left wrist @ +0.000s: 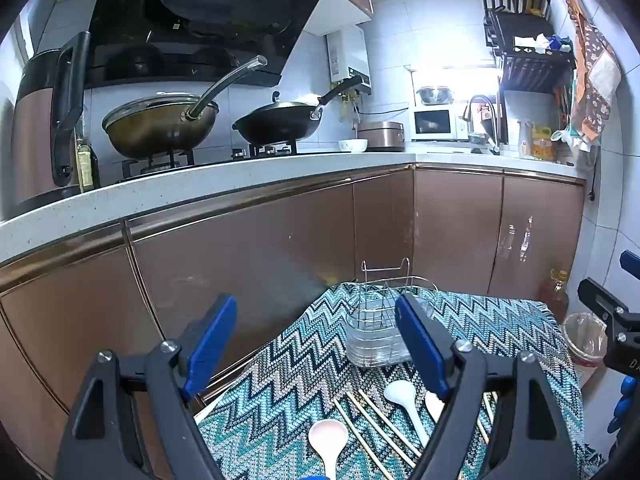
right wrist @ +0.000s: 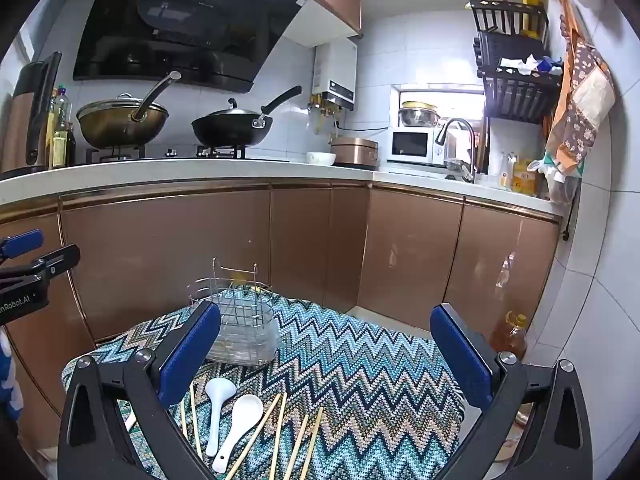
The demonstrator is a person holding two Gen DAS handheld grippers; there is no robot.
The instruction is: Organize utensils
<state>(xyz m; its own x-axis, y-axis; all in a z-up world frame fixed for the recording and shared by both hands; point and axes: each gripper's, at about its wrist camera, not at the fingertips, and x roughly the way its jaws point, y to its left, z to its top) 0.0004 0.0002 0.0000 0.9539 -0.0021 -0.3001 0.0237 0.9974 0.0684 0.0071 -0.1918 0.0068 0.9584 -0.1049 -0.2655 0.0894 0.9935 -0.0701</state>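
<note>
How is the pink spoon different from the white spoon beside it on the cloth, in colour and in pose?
The pink spoon is pale pink; the white spoon is white. The pink spoon lies nearer the camera, its handle running out of the left wrist view's bottom edge, while the white spoon's handle slants down to the right across a chopstick. Both lie flat, bowl pointing towards the wire holder.

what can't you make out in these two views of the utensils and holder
- Pink spoon, left wrist view: handle cut off by the bottom edge.
- Chopsticks, right wrist view: full count unclear; the right tongs frame and the bottom edge cover some.
- Wire holder, left wrist view: right side hidden behind a blue pad.
</note>
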